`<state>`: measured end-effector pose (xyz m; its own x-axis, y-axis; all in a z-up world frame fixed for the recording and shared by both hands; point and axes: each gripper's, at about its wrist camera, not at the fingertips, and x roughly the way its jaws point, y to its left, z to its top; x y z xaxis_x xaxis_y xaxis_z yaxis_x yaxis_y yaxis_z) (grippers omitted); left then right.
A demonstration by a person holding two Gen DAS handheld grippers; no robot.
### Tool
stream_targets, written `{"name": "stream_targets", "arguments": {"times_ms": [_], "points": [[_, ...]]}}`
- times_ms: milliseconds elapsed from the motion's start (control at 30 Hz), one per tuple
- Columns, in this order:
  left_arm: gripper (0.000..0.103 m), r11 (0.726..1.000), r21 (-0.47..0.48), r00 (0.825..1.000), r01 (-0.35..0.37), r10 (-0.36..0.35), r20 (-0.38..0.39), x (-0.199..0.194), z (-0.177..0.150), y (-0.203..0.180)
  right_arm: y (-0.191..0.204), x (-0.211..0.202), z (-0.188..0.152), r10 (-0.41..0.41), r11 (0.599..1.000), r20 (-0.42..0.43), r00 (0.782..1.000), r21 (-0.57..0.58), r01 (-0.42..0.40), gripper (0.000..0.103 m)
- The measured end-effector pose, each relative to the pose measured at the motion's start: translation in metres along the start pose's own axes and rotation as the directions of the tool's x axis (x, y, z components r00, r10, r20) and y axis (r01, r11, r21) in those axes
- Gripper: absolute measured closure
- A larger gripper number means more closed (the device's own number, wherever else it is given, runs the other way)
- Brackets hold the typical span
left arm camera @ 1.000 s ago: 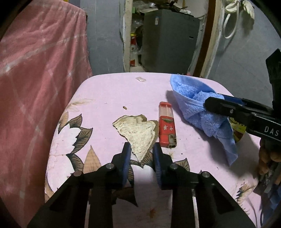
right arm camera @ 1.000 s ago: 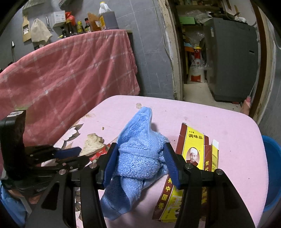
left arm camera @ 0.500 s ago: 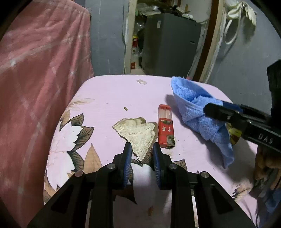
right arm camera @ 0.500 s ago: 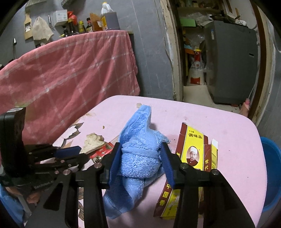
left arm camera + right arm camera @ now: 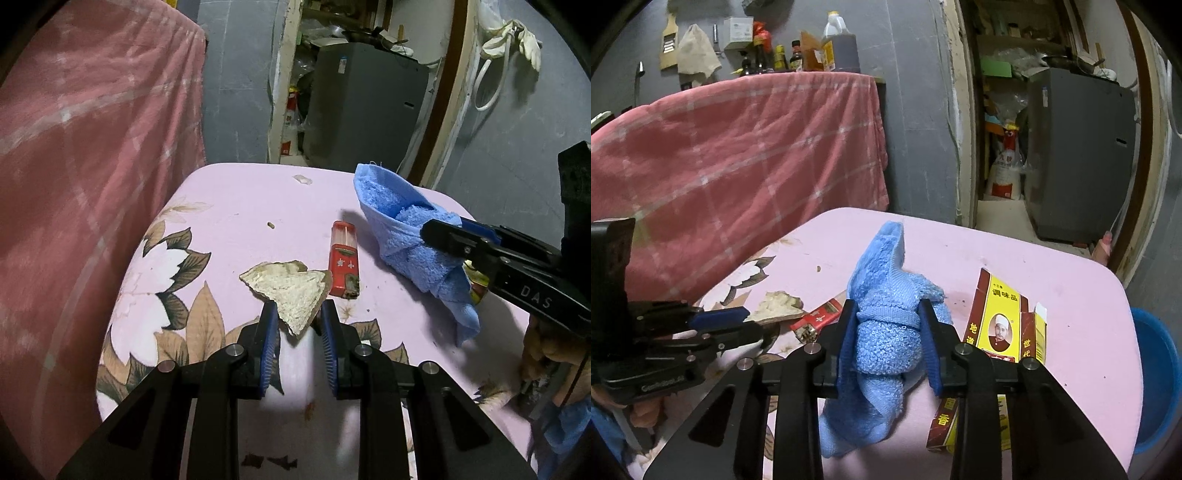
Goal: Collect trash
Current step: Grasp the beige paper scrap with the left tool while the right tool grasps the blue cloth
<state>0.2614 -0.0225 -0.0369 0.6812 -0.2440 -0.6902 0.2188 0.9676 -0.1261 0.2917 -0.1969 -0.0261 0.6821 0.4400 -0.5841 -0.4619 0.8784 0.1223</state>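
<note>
Fingers of our left gripper [image 5: 297,325] pinch the near tip of the pale scrap [image 5: 291,291], which tilts up off the table [image 5: 236,206] near its left edge. Our right gripper [image 5: 890,339] has its jaws just closing in on the blue cloth [image 5: 886,314], and the pads now squeeze its bunched middle, with the loose end hanging below them.

We judge the task to be at an early stage: both grippers have a hold, but nothing we can see has reached a bin. A blue tub [image 5: 1156,373] sits past the right edge of the table and may be the place for trash, though we cannot tell what is in it.

What is left on the table:
- the red lighter [image 5: 344,260], just beside the scrap, near the middle
- the yellow and red box [image 5: 1001,325], flattened, just right of the cloth
- a white crumb [image 5: 302,179] at the far edge
- a small brown bit [image 5: 270,224] near the middle

So we would carry these two off first, then come back for the rest.
</note>
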Motion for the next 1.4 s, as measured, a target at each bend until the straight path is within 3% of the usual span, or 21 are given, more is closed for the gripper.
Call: {"name": "stream_targets", "arguments": {"times_ms": [200, 500, 533, 633, 667, 1033, 1400], "points": [[0.085, 1.000, -0.010, 1.000, 0.005, -0.005, 0.019, -0.008, -0.004, -0.001, -0.001, -0.001, -0.001, 0.005, 1.000, 0.003, 1.000, 0.005, -0.005, 0.073], [0.083, 1.000, -0.009, 0.999, 0.020, -0.020, -0.036, -0.002, -0.007, -0.003, -0.004, -0.001, -0.002, 0.017, 1.000, -0.002, 1.000, 0.019, -0.017, 0.073], [0.081, 1.000, -0.011, 0.999, 0.021, -0.021, -0.037, -0.002, -0.008, -0.002, -0.004, -0.001, -0.002, 0.019, 1.000, -0.003, 1.000, 0.022, -0.019, 0.073], [0.051, 1.000, -0.001, 0.999, 0.013, -0.013, -0.030, -0.002, -0.007, -0.002, -0.004, 0.000, -0.002, 0.020, 1.000, -0.003, 1.000, 0.022, -0.020, 0.073], [0.049, 1.000, 0.008, 1.000, -0.003, 0.003, -0.029, -0.001, -0.006, -0.002, -0.004, 0.000, -0.002, 0.020, 1.000, -0.003, 1.000, 0.022, -0.020, 0.073], [0.049, 0.986, 0.169, 0.995, -0.011, 0.027, -0.093, 0.028, 0.013, -0.004, -0.008, 0.000, -0.001, 0.036, 0.999, -0.007, 0.999, 0.039, -0.035, 0.073], [0.057, 0.985, 0.169, 0.996, 0.038, -0.024, -0.089, 0.027, 0.011, 0.001, -0.006, 0.000, -0.003, 0.025, 0.999, -0.016, 1.000, 0.021, -0.024, 0.073]]}}
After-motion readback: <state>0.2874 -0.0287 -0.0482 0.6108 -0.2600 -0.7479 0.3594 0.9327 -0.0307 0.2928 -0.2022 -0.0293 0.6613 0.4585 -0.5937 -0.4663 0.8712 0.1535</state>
